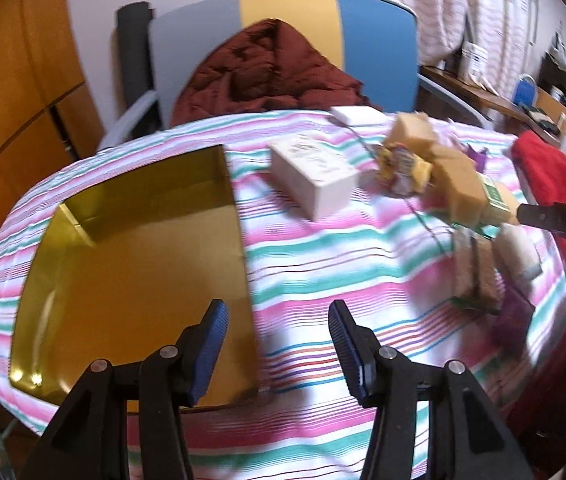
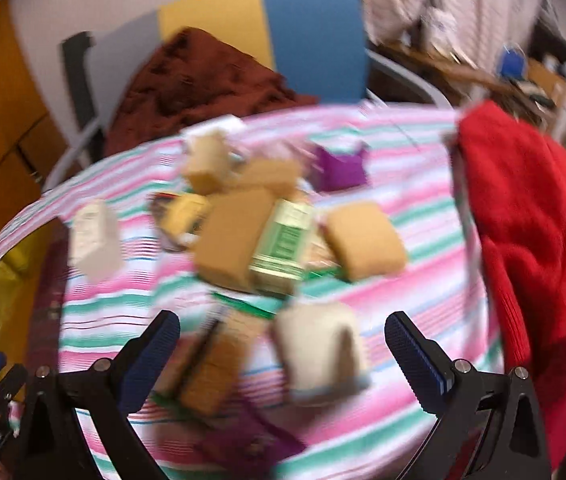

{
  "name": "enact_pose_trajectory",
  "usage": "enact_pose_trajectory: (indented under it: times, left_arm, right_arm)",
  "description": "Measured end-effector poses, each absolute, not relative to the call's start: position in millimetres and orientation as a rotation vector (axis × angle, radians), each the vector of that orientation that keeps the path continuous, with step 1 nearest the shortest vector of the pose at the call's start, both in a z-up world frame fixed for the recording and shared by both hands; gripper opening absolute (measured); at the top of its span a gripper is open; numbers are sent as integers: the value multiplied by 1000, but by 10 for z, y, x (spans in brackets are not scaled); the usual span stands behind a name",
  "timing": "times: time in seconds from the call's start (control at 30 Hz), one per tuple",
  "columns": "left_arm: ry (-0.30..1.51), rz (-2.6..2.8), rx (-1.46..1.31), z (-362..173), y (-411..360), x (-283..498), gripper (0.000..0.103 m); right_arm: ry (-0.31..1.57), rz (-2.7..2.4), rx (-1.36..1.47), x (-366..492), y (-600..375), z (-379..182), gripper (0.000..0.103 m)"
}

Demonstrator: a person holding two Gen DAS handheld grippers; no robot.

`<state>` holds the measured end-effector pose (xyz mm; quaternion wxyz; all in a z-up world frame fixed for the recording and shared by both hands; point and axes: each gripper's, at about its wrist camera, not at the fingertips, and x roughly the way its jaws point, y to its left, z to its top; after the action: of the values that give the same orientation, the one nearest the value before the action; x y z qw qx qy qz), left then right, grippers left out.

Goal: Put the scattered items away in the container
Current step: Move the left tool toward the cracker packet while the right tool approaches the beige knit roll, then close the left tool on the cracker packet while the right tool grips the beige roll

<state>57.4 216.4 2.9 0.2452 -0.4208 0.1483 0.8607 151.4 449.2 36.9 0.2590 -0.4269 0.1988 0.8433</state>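
Observation:
A gold tin container (image 1: 135, 264) lies open on the striped tablecloth at the left; its edge shows in the right wrist view (image 2: 11, 264). My left gripper (image 1: 279, 348) is open and empty over the tin's right rim. A white box (image 1: 315, 172) stands right of the tin. A heap of tan soap bars and small packets (image 1: 443, 176) lies further right. My right gripper (image 2: 283, 352) is open and empty, low over a pale bar (image 2: 319, 352) and a wrapped tan packet (image 2: 211, 364), in front of the blurred heap with a green-labelled box (image 2: 283, 244).
A chair (image 1: 283, 36) with a dark red quilt (image 1: 267, 68) stands behind the table. A red garment (image 2: 543, 232) hangs at the table's right edge. A cluttered shelf (image 1: 523, 92) is at the back right. A purple packet (image 2: 339, 168) lies beyond the heap.

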Motion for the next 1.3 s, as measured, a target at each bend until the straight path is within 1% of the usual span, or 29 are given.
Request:
enact_pose_trajectory:
  times: [0.17,0.27,0.33,0.4,0.43,0.5,0.53,0.57,0.6,0.7,0.93,1.07,1.17,1.3]
  left_arm:
    - [443,2273,-1167,-38,2445,614,53]
    - [458,2249,-1150,-48,2581,645,53]
    - [458,2223,-1143,-48,2674,664,53]
    - [458,2192,-1140,-55,2779,676,53]
    - [458,2179,-1134,-58,2834,682,53]
    - [467,2160,-1123,-74,2928,688,53]
    - [476,2137,-1117,-94,2996,699,53]
    - [486,2125,-1116,-118,3053,698,53]
    - [500,2105,-1118,-140,3117,704,53]
    - [498,2049,-1123,-179,3255,711,53]
    - [402,1937,-1156,-169,3520,691,53]
    - [434,1862,-1163,-248,3751,719,53]
    - [449,1795,-1167,-312,3865,760,53]
    - [532,1794,-1174,-459,4009,743,53]
  right_arm:
    - [675,2190,-1294,1482,4739,151,103]
    - [685,2163,-1349,1443,4750,77,101]
    - [686,2147,-1386,1421,4748,24,91]
    - [687,2133,-1425,1406,4759,-24,86]
    - [696,2132,-1441,1401,4762,-48,77]
    - [691,2131,-1453,1384,4754,-75,65]
    - [676,2129,-1447,1392,4750,-67,61]
    - [678,2134,-1438,1403,4751,-56,60]
    - [705,2149,-1424,1424,4759,-43,57]
    - [764,2179,-1364,1498,4787,8,56]
    - [844,2210,-1161,1691,4864,179,56]
    - [877,2194,-1052,1771,4961,267,56]
    - [911,2193,-1026,1808,4987,268,57]
    - [903,2204,-1008,1801,4985,298,57]
